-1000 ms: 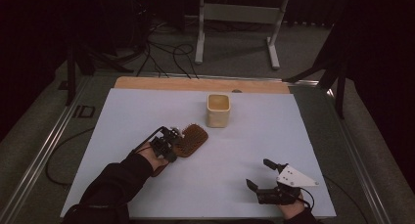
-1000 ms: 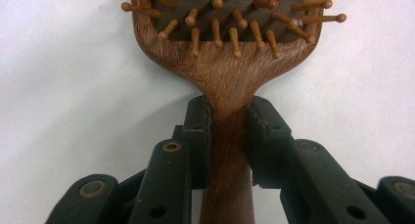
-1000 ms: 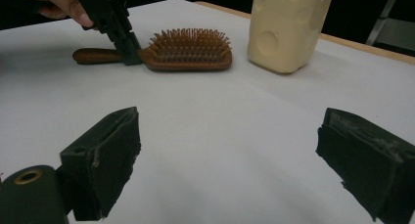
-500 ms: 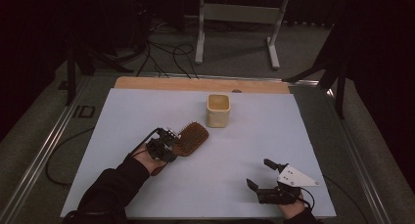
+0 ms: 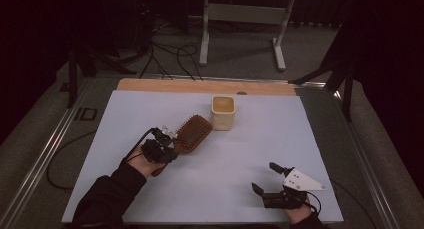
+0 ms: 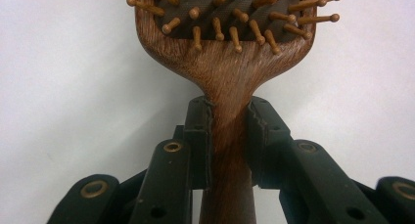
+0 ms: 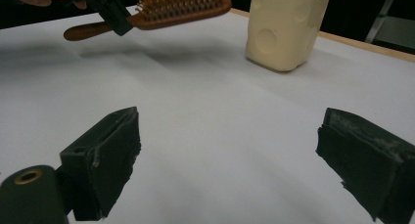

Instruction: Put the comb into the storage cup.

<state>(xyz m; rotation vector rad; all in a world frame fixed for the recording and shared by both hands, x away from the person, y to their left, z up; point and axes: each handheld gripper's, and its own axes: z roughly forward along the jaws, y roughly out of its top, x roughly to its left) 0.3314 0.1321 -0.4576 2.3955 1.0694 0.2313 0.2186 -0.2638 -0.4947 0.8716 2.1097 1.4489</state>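
Left hand-held gripper (image 6: 229,136) clamped on hairbrush (image 6: 227,62) neck; right gripper view reveals brush raised off surface (image 7: 205,126), right hand-held gripper (image 7: 230,155) jaws apart

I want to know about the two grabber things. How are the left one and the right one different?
The left gripper is shut on the wooden hairbrush, holding its handle; the right gripper holds nothing and its jaws stand wide open. The left sits nearer the cream cup; the right sits near the table's front edge. Both are black.
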